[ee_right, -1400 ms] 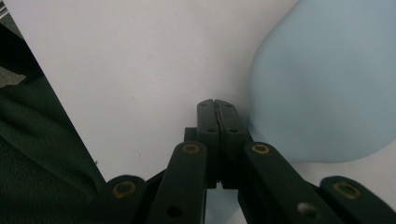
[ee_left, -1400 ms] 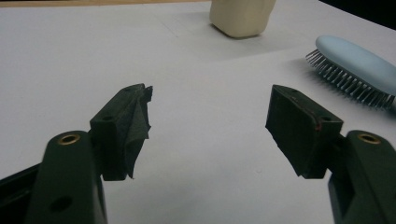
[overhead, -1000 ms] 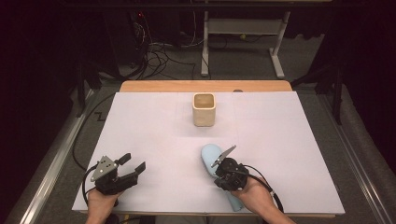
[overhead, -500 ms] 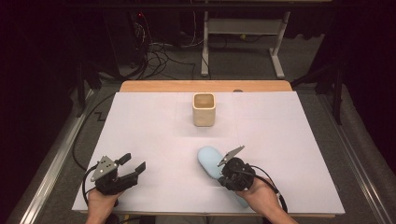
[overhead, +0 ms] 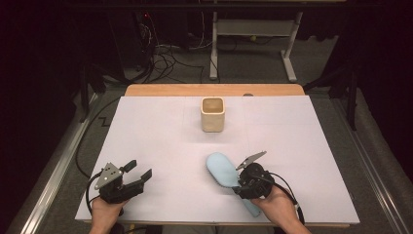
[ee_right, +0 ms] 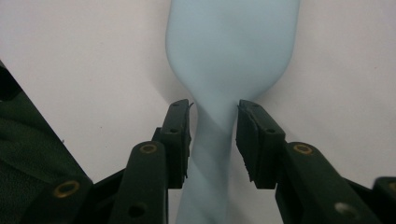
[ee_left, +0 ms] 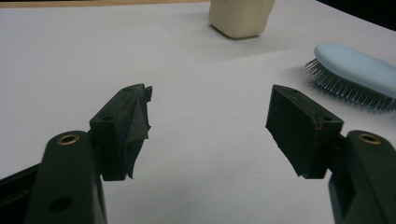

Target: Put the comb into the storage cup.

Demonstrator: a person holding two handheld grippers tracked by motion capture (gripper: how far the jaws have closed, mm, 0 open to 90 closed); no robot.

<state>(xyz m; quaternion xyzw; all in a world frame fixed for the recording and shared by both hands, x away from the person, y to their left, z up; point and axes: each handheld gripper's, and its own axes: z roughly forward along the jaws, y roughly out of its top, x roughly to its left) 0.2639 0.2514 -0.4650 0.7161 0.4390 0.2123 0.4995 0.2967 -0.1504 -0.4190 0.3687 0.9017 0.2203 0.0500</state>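
The right gripper [ee_right: 212,140] straddles the narrow handle of the pale blue oval plastic hairbrush [ee_right: 229,60], jaws not quite touching it, so the grasp looks unfinished and calls for closing, while the left gripper [ee_left: 210,126] rests spread wide.

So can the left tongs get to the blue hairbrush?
Probably yes: the left tongs are open with bare white table between them and the light-blue plastic hairbrush, though the right tongs already straddle its handle.
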